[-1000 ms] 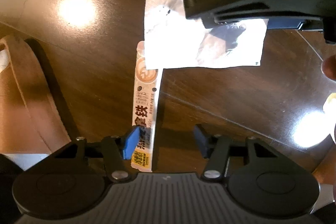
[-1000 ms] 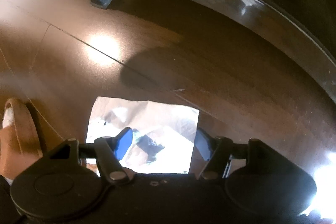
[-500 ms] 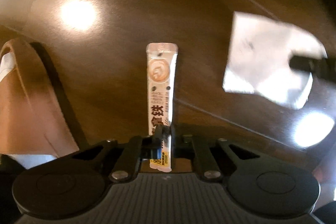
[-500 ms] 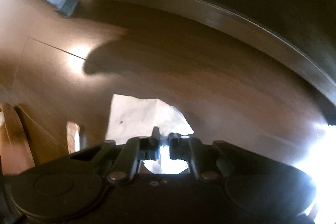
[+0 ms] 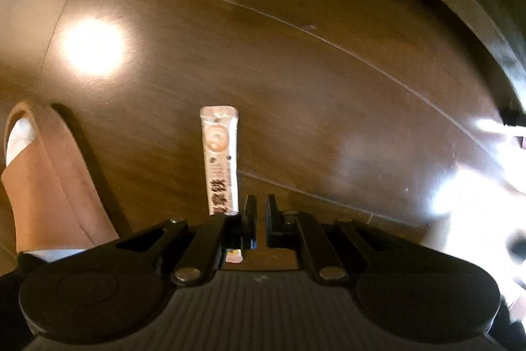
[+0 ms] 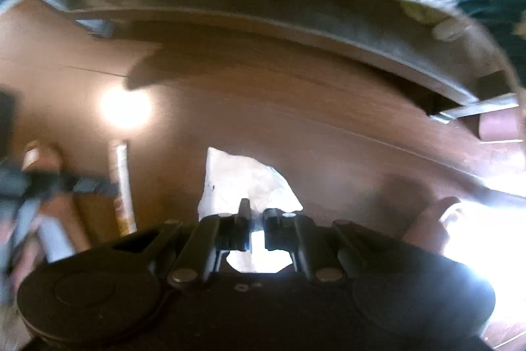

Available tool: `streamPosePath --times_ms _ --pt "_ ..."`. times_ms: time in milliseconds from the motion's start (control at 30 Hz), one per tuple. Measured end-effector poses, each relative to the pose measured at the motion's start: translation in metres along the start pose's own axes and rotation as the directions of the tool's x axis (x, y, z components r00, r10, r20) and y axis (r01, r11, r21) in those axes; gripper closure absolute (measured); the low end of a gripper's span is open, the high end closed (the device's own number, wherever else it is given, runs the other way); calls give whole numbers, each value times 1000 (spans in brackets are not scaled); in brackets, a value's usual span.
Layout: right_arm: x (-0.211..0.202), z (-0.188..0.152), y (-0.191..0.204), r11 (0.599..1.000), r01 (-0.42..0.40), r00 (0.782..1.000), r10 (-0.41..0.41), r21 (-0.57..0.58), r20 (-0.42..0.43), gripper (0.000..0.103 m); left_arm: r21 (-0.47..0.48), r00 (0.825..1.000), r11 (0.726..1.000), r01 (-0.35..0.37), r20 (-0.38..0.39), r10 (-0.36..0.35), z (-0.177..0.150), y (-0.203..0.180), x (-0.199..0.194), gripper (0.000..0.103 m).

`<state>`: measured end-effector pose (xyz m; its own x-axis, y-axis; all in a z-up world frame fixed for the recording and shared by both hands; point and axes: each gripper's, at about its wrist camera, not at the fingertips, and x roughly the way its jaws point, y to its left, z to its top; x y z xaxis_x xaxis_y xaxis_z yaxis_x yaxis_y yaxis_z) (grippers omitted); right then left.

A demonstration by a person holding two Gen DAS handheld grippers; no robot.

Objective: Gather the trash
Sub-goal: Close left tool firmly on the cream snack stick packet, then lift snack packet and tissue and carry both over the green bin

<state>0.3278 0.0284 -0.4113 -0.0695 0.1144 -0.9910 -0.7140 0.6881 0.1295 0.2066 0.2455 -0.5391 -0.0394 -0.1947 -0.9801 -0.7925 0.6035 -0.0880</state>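
Left gripper (image 5: pixel 259 221) clamped on the coffee sachet (image 5: pixel 219 160), long axis running straight out from the jaws over the wood floor (image 5: pixel 296 71); right gripper (image 6: pixel 254 227) pinching the white wrapper (image 6: pixel 243 176), both pieces off the floor.

Dark glossy wooden plank floor (image 5: pixel 296 81) below the grippers, tan slipper (image 5: pixel 49 180) on it left of the left gripper, bright glare spots.
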Motion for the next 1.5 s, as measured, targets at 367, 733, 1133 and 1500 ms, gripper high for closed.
streamPosePath --times_ms 367,733,1133,1500 --pt "-42 13 -10 987 -104 988 89 121 128 96 -48 999 999 -2 -47 0 5 23 35 22" --pt "-16 17 -19 980 -109 993 98 169 73 96 -12 996 998 -63 -65 62 7 14 65 24" --pt "-18 20 -20 980 -114 992 102 161 79 96 -12 995 996 -83 -47 82 -3 10 78 69" --pt "-22 13 -22 979 -59 995 41 194 93 96 103 996 992 -77 -28 80 -10 -24 42 84"
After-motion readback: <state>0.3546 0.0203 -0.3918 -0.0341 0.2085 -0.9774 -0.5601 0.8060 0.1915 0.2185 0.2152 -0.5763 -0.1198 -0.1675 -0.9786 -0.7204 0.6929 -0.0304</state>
